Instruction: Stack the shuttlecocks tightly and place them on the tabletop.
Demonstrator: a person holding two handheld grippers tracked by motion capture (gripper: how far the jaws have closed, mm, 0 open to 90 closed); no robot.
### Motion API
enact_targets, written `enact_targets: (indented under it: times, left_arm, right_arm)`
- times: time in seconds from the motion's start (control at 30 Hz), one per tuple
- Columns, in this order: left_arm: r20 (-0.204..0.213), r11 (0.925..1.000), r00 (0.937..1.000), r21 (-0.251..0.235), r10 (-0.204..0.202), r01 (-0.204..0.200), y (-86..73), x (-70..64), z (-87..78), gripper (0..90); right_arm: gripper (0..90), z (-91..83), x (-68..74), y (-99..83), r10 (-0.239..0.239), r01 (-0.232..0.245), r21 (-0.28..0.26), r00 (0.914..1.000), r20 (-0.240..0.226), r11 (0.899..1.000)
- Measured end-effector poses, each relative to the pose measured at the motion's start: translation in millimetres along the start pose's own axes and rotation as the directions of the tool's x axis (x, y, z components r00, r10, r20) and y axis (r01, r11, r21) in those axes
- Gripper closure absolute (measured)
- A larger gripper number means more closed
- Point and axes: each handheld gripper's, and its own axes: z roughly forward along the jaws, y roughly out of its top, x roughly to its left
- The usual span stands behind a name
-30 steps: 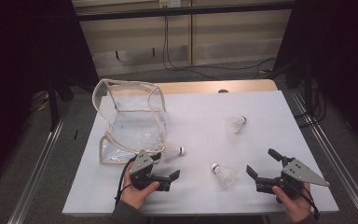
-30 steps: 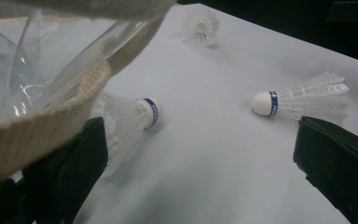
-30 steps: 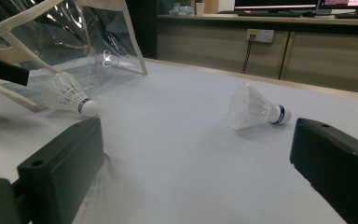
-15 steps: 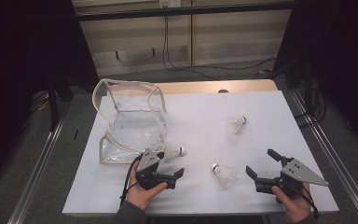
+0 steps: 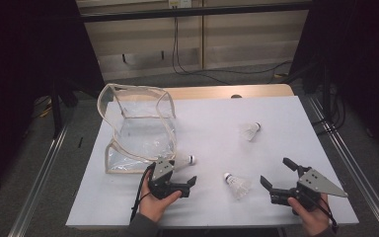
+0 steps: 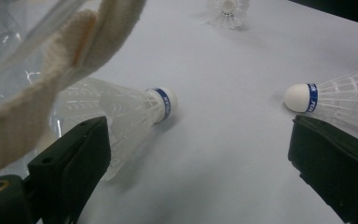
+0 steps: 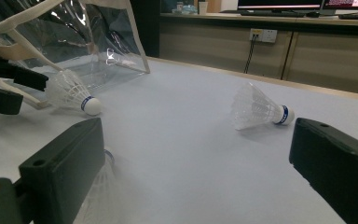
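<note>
Three white shuttlecocks lie on the white table (image 5: pixel 212 123). One (image 5: pixel 183 161) (image 6: pixel 121 109) (image 7: pixel 72 95) rests against the front of a clear plastic bag (image 5: pixel 138 128) with beige trim (image 6: pixel 51 70). My left gripper (image 5: pixel 182 175) (image 6: pixel 198 126) is open just behind it, its left jaw beside the feathers. A second shuttlecock (image 5: pixel 237 183) (image 6: pixel 326 100) lies between the two grippers, by the left jaw in the right gripper view (image 7: pixel 98 186). The third (image 5: pixel 250 131) (image 7: pixel 261 111) (image 6: pixel 227 10) lies farther back. My right gripper (image 5: pixel 275 172) (image 7: pixel 198 128) is open and holds nothing.
The bag stands open and slumped at the table's left half. A wooden strip (image 5: pixel 227 92) runs along the far table edge, with cables on the floor behind it. Metal rails (image 5: pixel 44 168) flank the table on both sides.
My left gripper has shifted a little to the right, closer to the shuttlecock by the bag. The right gripper and the shuttlecocks have stayed put.
</note>
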Motion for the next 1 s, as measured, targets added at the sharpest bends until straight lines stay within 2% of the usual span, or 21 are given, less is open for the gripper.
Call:
enact_targets:
  times: [0.17,0.2,0.3,0.33,0.37,0.43,0.5,0.53,0.57,0.67,0.77,1.0]
  left_arm:
    - [-0.021,0.9998,0.9998,0.02,0.004,-0.004,1.0,-3.3,2.3,12.2]
    - [-0.022,0.9998,0.9997,0.017,0.006,-0.005,1.4,-4.4,2.4,17.5]
    - [-0.06,0.9995,0.998,0.026,0.022,-0.02,3.6,-9.2,4.9,32.0]
    - [-0.08,0.9986,0.9964,0.045,0.03,-0.027,4.5,-10.2,5.9,38.6]
    - [-0.091,0.9989,0.9956,0.044,0.022,-0.018,4.6,-12.1,8.5,43.8]
    - [-0.113,0.9985,0.9932,0.049,0.029,-0.024,5.5,-14.9,12.7,53.6]
    - [-0.118,0.9984,0.9927,0.052,0.028,-0.022,5.9,-16.8,14.6,63.0]
    - [-0.12,0.9982,0.9925,0.058,0.023,-0.016,6.8,-18.5,16.3,63.0]
    - [-0.125,0.9984,0.9916,0.051,0.03,-0.024,8.4,-20.3,18.7,73.0]
    - [-0.128,0.9988,0.9913,0.043,0.028,-0.023,11.0,-22.6,19.7,83.4]
    - [-0.115,0.9992,0.9928,0.025,0.032,-0.03,16.3,-23.7,22.0,88.7]
    - [-0.09,0.9994,0.9955,0.019,0.032,-0.03,24.2,-26.9,25.2,89.6]
  right_arm:
    - [2.9,-0.4,-0.4,0.1,-0.001,0.001,-0.005,1.0,0.004,1.0]
    - [2.9,-0.4,-0.4,0.0,0.0,0.0,-0.006,1.0,0.001,1.0]
    - [2.9,0.0,-0.1,0.0,0.001,-0.001,-0.007,1.0,0.001,1.0]
    - [3.0,0.1,0.0,0.1,0.0,0.0,-0.006,1.0,0.002,1.0]
    - [3.0,0.0,0.2,0.1,0.0,0.0,-0.005,1.0,0.002,1.0]
    - [3.0,-0.6,-0.1,0.1,-0.002,0.002,-0.006,1.0,0.0,1.0]
    - [3.0,-1.0,-0.2,0.2,-0.002,0.002,-0.007,1.0,0.001,1.0]
    - [3.0,-1.2,-0.6,0.3,-0.004,0.004,-0.01,1.0,0.001,1.0]
    - [3.0,-1.9,-0.9,0.2,0.002,-0.002,-0.008,1.0,-0.001,1.0]
    - [3.0,-3.0,-1.1,0.2,0.008,-0.008,-0.01,1.0,-0.003,1.0]
    - [3.0,-4.3,-1.5,0.2,0.007,-0.007,-0.013,1.0,-0.002,1.0]
    - [3.0,-4.5,-2.0,0.2,0.006,-0.006,-0.013,1.0,-0.003,1.0]
